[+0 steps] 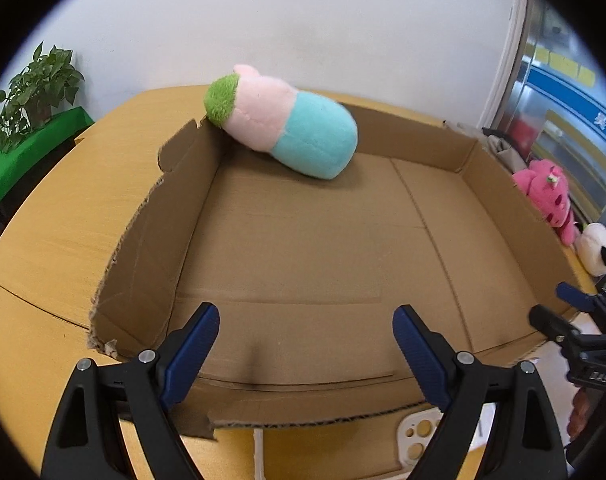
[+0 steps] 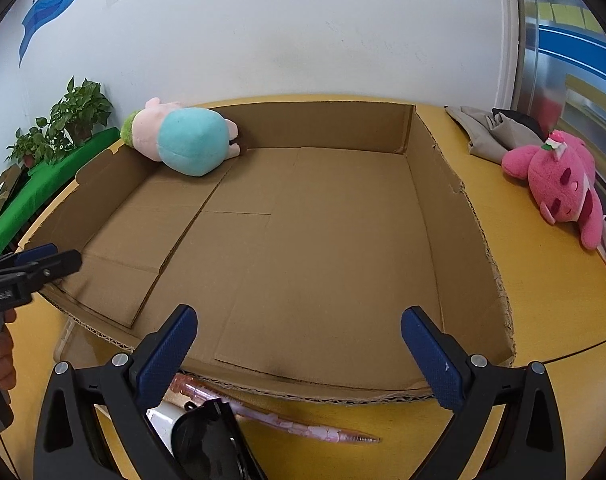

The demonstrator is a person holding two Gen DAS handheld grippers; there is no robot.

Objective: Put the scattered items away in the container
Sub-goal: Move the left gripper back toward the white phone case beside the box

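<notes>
A shallow cardboard box (image 1: 151,240) (image 2: 463,240) lies open on a yellow table. A pink, teal and green plush toy (image 1: 287,132) (image 2: 183,138) rests in its far left corner, leaning on the wall. My left gripper (image 1: 305,330) is open and empty over the box's near edge; it also shows in the right wrist view (image 2: 43,258). My right gripper (image 2: 299,334) is open and empty over the near edge; it also shows in the left wrist view (image 1: 563,304). A pink plush (image 1: 547,196) (image 2: 559,184) and a white plush (image 1: 597,250) lie on the table right of the box.
A pink pen (image 2: 287,416), a black object (image 2: 207,436) and a white phone case (image 1: 419,436) lie on the table in front of the box. Grey cloth (image 2: 491,128) lies at the far right. Potted plants (image 1: 35,88) stand on a green ledge at left.
</notes>
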